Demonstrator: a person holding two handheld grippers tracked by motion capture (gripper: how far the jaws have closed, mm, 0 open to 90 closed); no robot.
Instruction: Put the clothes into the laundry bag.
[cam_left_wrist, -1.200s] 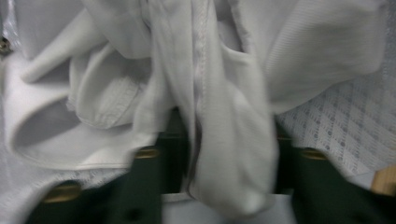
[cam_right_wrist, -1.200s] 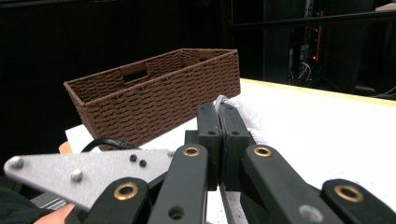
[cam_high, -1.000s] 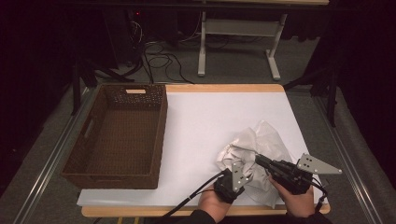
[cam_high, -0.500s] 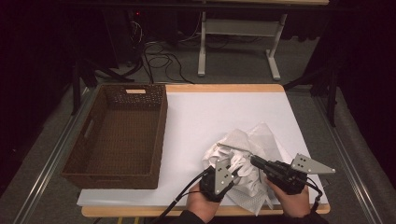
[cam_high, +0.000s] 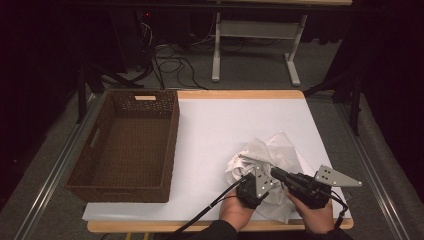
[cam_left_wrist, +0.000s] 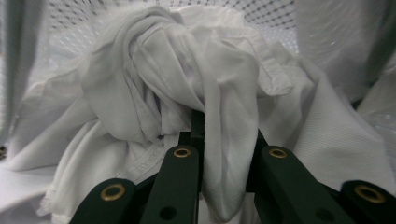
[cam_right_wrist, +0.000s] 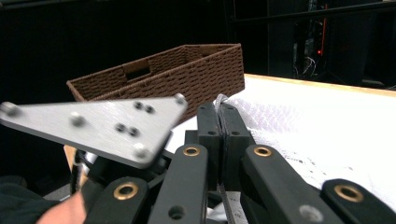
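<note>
A crumpled white cloth (cam_high: 272, 152) lies at the front right of the white-covered table (cam_high: 225, 125). My left gripper (cam_high: 251, 176) sits at the cloth's near edge, held in a hand. In the left gripper view its jaws (cam_left_wrist: 200, 122) are shut on a fold of the white cloth (cam_left_wrist: 187, 79), which drapes down between them. My right gripper (cam_high: 276, 172) points left into the same bundle. In the right gripper view it (cam_right_wrist: 219, 112) is shut on a thin edge of the cloth (cam_right_wrist: 299, 126). The two grippers are almost touching.
A brown wicker basket (cam_high: 127, 145) stands empty at the table's left; it also appears as the basket (cam_right_wrist: 177, 70) beyond the right gripper. The table's wooden front edge (cam_high: 150, 226) lies just below the hands. Cables and a desk frame (cam_high: 250, 45) sit on the floor behind.
The left gripper swung left and then came back right beside the right gripper. The cloth has been pulled into a tighter bunch. The right gripper has hardly moved.
</note>
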